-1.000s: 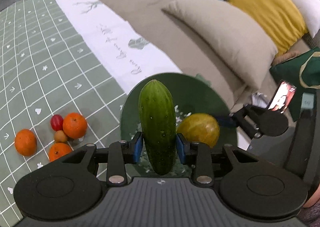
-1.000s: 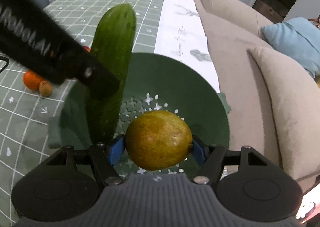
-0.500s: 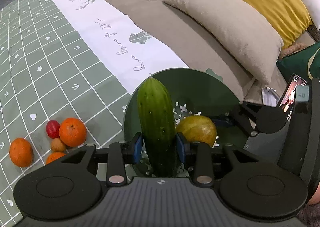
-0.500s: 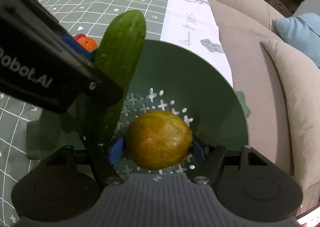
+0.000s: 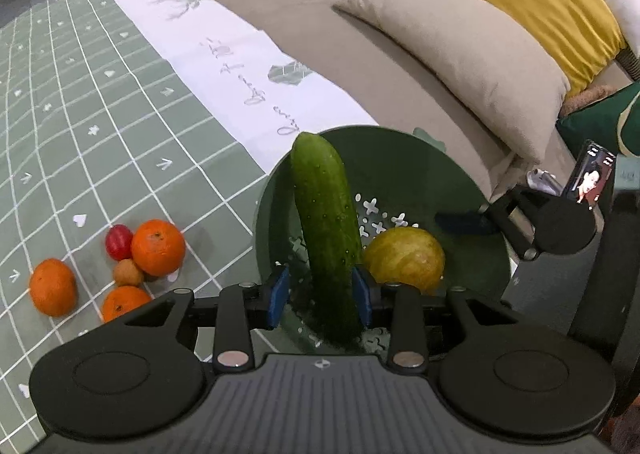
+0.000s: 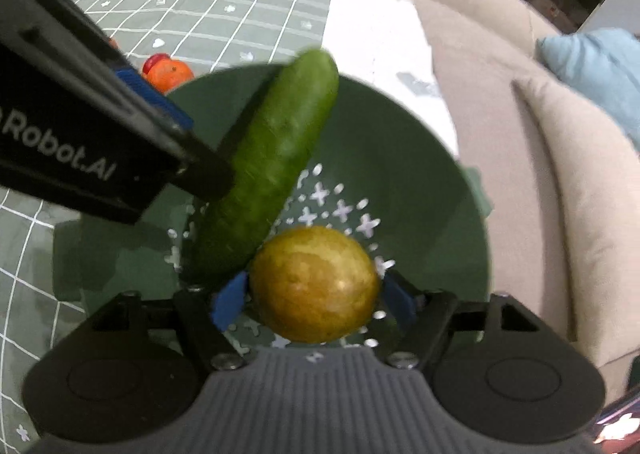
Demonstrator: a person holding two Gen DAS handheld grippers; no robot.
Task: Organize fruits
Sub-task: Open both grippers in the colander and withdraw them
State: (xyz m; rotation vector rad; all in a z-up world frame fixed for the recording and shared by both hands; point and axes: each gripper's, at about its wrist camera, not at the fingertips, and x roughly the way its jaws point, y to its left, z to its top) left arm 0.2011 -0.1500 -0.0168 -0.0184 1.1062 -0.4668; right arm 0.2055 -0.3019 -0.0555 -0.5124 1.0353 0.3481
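- Left wrist view, nearest: left hand-held gripper [image 5: 320,296] with blue pads loosely beside the cucumber [image 5: 326,230], right pad touching, left pad apart; jaws easing open.
- Cucumber's long axis running forward along the fingers, tilted up, lower end down in the green colander [image 5: 460,189].
- Right wrist view: right hand-held gripper [image 6: 310,300] opening around the yellow-green fruit [image 6: 314,284], narrow gaps at both pads, fruit resting on the perforated colander floor.
- Fruit just beside the cucumber's lower end, touching or nearly so.
- Judged next: both retreating up and back, clear of the rim.
- Farther left on the table [image 5: 100,113]: oranges [image 5: 158,248], small red and brown fruits, nearer the left hand.
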